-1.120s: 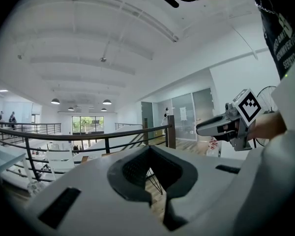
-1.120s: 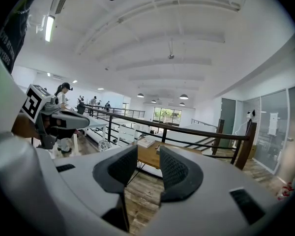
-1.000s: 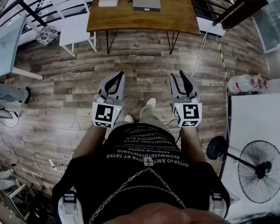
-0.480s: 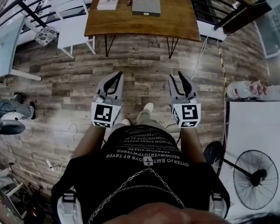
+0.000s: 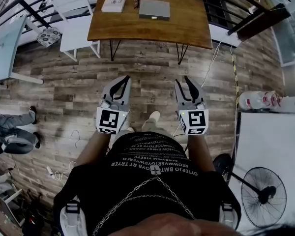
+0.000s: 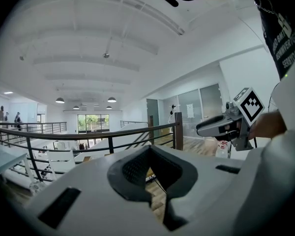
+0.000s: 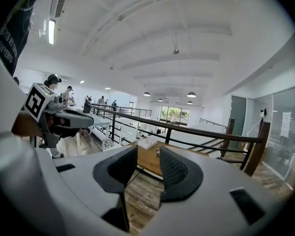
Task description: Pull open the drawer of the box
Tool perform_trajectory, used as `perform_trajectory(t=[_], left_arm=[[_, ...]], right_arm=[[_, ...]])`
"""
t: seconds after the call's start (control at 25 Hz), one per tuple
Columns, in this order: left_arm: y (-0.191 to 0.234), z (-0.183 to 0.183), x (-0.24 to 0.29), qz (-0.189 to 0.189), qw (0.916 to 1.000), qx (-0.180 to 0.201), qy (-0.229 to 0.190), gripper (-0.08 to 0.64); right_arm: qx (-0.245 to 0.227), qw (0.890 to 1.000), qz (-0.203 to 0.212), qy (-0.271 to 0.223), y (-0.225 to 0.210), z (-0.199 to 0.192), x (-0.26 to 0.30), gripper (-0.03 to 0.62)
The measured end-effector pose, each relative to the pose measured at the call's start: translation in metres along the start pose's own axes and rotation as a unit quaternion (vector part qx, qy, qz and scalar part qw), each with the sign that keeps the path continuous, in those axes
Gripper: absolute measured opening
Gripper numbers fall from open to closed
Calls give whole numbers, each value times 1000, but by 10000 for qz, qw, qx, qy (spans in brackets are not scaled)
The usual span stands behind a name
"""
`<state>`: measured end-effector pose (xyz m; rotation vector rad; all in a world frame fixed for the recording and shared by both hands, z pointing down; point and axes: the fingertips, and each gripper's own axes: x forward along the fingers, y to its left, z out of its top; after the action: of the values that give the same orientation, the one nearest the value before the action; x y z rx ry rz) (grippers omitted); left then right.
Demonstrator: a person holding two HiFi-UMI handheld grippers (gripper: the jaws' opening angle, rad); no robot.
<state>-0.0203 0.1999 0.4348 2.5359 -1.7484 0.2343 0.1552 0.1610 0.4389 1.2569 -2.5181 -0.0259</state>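
Standing on the plank floor, well back from the wooden table. At left, left gripper with jaw tips closed together and nothing between them. Beyond and between, grey box lying flat near the table's far edge, right of a white booklet. At right, right gripper with jaws partly apart, gripping nothing

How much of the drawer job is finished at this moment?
Done: nothing yet. The grey box lies on the wooden table with no drawer visibly out, well ahead of both grippers. In hand: nothing. The left gripper has its jaws together and empty; the right gripper is open and empty. Left: reach the table, grip the drawer, pull it open.
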Motion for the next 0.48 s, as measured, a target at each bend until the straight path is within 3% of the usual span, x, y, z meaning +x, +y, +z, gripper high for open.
perform_trajectory(t=[0.48], left_arm=[[-5,22,30,312,9994,121,-20,6]], right_arm=[[-16,9992,310,-260,-33,14,21,137]])
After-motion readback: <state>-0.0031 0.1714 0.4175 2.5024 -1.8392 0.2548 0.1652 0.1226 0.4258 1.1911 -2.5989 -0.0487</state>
